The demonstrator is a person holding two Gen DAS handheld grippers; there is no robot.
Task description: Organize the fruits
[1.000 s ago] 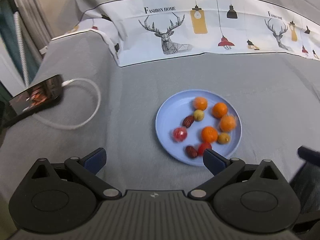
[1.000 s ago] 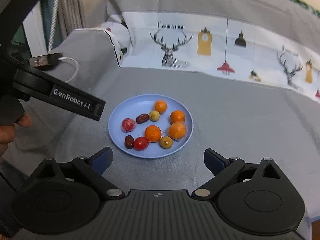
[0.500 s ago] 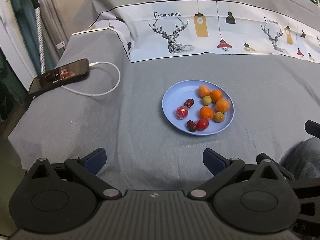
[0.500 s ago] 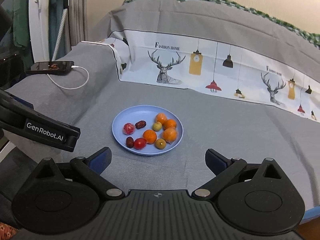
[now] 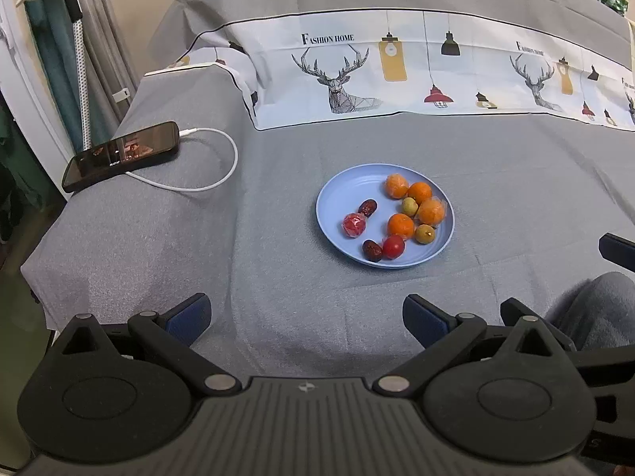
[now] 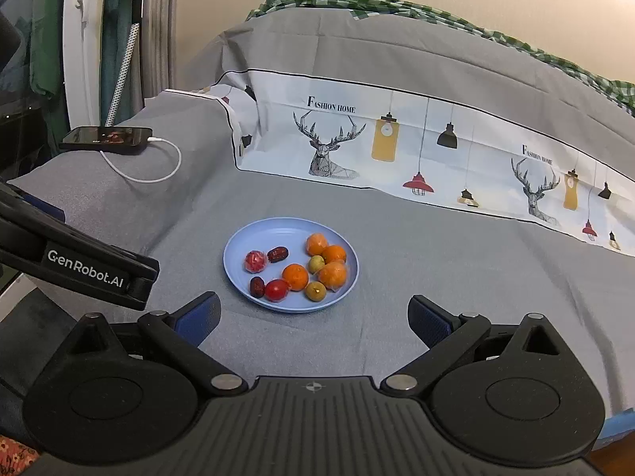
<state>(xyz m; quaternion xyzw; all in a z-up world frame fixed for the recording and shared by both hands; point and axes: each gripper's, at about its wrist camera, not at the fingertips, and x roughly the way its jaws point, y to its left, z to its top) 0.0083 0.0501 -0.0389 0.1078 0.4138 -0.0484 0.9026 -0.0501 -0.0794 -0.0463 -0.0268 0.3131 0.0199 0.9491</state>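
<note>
Sitting mid-frame in both views on the grey bedspread [image 5: 278, 285]: a blue plate [image 5: 345, 194] carrying four oranges [image 5: 401, 225], two yellow-green fruits [image 5: 424, 234], two dates [image 5: 372, 250], a tomato [image 5: 393, 246] and a wrapped red fruit [image 5: 353, 225]. Hovering at lower frame, jaws spread wide and gripping nothing, well short of the plate: left gripper [image 5: 305, 315] and right gripper [image 6: 313, 317]. Lying at upper left: a phone [image 5: 121, 154] with a white cable [image 5: 222, 170] plugged in
</note>
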